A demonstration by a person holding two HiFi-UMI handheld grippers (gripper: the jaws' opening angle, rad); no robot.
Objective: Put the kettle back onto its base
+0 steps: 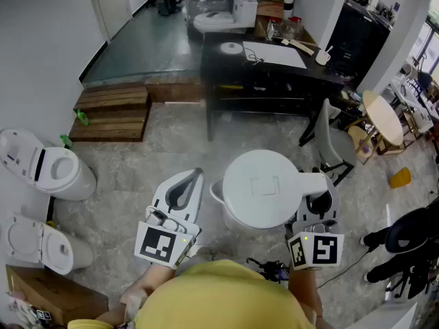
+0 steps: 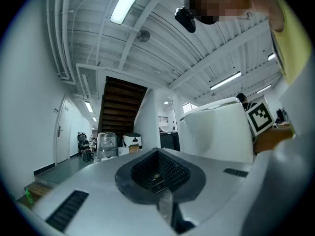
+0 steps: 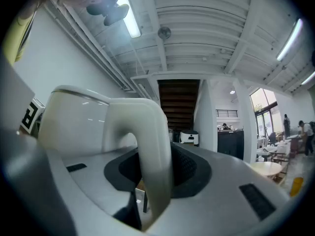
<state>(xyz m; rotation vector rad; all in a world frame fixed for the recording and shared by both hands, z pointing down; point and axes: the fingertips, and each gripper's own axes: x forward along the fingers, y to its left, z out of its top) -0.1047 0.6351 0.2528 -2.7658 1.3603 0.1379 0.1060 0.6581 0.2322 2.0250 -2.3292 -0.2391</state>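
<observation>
The grey stone-patterned floor [image 1: 137, 163] is taking up most of the head view, and the long black table [image 1: 226, 64] is standing well apart from the person, at the far side of it. The large white plastic kettle with a flat round lid [image 1: 259, 187] is hanging in the air over the floor, just in front of the person's body, nowhere near the table yet.

The right gripper [image 1: 319, 204] is carrying it: its jaws are clamping the kettle's curved white handle [image 3: 147, 151], which is standing upright between them in the right gripper view. The left gripper [image 1: 182, 190] is riding beside the kettle with its jaws pressed together on nothing.

A small round pale disc with a thin cord [image 1: 231, 47] is lying on the table top; it is probably the base, though it is too small to be sure.

So the pick-up is looking done and the grip secure. The carry across to the table, the lining-up over the disc and the lowering are all remaining.
</observation>
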